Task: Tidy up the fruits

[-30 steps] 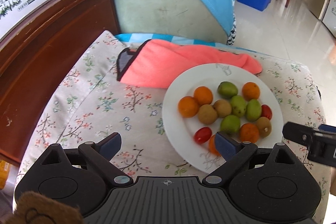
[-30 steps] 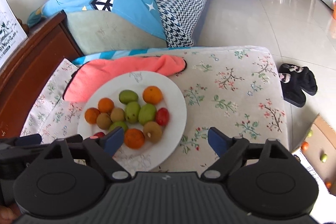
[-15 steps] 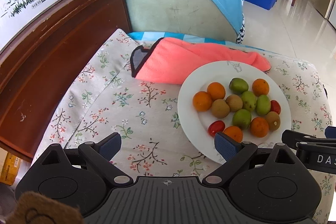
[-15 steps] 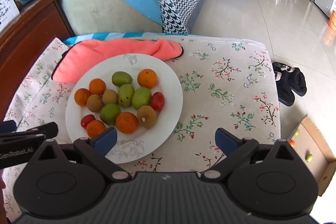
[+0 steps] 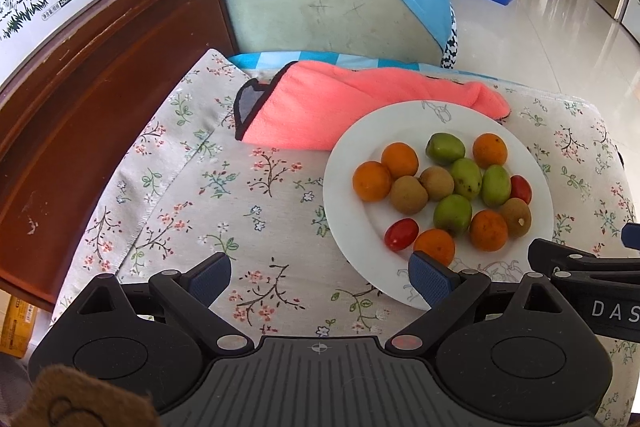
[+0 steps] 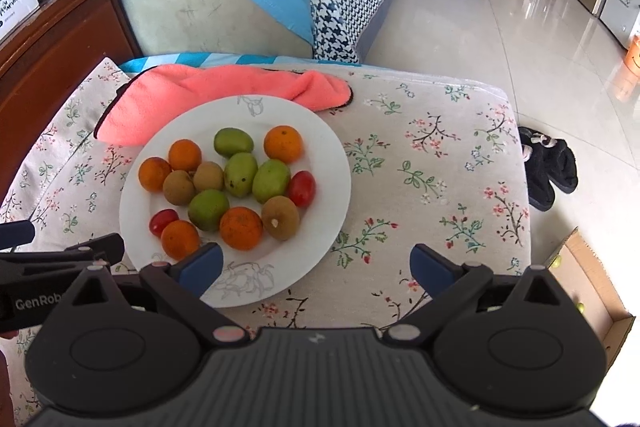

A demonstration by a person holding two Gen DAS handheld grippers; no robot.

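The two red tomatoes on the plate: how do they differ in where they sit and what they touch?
The near tomato lies at the plate's near left, by the left gripper; the far tomato sits on the right side of the pile. The near tomato touches an orange and has bare plate on its left; the far tomato is wedged against a green fruit and a kiwi. Both are small, red, glossy and ungripped.

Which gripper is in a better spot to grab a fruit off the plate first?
Probably the right gripper: it is open, and its near finger already hangs over the white plate beside an orange. The left gripper, also open, sits mostly over bare tablecloth.
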